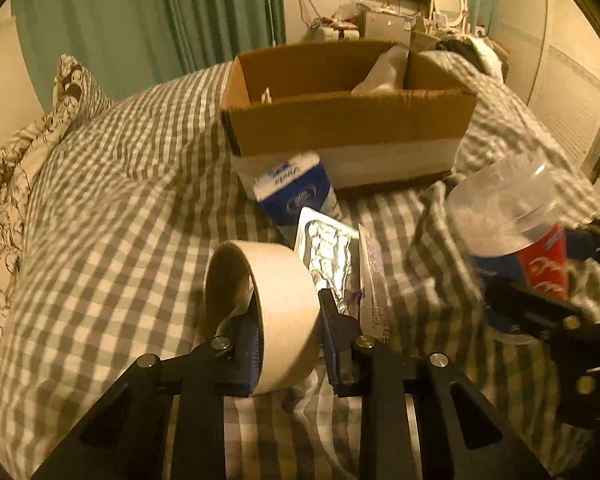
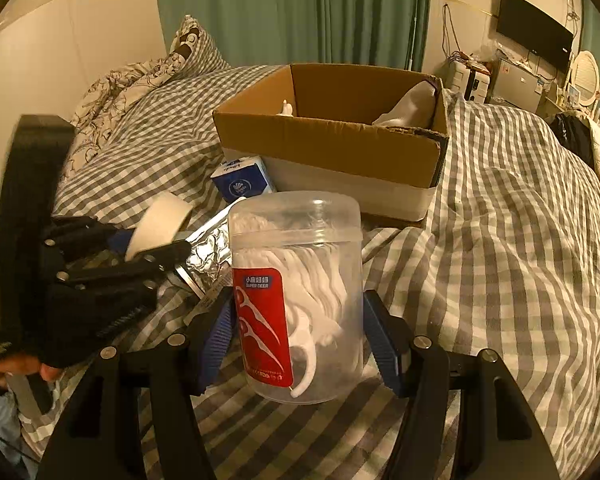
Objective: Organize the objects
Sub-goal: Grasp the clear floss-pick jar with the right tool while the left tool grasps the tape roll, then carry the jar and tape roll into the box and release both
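The left gripper [image 1: 288, 320] is closed on the tape roll [image 1: 276, 304], and the right gripper [image 2: 298, 336] clamps the floss-pick jar [image 2: 300, 304]. Both are held above the checked bedspread [image 2: 500, 240], probably to be carried into the cardboard box [image 2: 332, 148] just behind.

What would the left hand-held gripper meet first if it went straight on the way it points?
Probably the foil pack lying just beyond the tape roll that the left hand-held gripper holds; the blue carton and the box come later. Depth is unclear.
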{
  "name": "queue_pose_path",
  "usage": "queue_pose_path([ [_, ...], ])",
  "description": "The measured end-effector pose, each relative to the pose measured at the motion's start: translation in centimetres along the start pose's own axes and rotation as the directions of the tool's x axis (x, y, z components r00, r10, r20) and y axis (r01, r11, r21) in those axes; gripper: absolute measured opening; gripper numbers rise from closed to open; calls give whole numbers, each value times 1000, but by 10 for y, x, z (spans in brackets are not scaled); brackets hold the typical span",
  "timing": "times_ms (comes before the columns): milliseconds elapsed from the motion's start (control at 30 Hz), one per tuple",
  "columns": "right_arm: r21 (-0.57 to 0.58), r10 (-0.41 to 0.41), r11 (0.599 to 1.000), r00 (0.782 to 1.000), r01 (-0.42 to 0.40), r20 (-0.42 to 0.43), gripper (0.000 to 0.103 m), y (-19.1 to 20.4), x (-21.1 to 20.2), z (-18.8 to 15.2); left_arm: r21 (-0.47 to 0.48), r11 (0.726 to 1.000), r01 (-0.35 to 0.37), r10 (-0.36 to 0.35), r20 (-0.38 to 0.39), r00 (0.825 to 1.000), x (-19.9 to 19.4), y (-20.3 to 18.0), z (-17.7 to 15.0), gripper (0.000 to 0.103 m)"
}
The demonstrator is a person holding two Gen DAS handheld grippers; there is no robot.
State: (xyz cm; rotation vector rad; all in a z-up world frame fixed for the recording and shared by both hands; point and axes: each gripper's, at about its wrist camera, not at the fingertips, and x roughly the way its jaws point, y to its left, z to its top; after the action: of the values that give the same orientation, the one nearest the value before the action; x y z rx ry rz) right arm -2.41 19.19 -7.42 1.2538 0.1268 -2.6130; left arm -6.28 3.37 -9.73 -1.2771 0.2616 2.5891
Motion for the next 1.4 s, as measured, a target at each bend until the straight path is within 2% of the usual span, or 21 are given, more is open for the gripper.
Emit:
queue_pose_path([
  [367,15,-12,1000,998,12,60,62,-8,-26,4,-26,995,93,-89,127,988,-66,4,38,25],
  [733,8,-16,1000,992,15,128,61,-9,-55,16,1,994,111,-109,175,979,-100,-2,60,25],
  [933,8,-25,1000,992,24,120,62,-12,-54,16,-18,993,117,-113,139,984,-88,-2,56,25],
  [1067,17,-25,1000,995,23,99,62,-16,-47,11,20,998,53,-55,81,995,-67,-7,48,25],
  [1200,14,-25,1000,994,24,103,61,-15,-46,11,-6,998,65,-65,37,997,-49,-2,40,25],
  [1400,13,-37,999,991,36,128,61,-16,-52,17,-15,997,74,-73,59,996,-55,-1,42,24],
])
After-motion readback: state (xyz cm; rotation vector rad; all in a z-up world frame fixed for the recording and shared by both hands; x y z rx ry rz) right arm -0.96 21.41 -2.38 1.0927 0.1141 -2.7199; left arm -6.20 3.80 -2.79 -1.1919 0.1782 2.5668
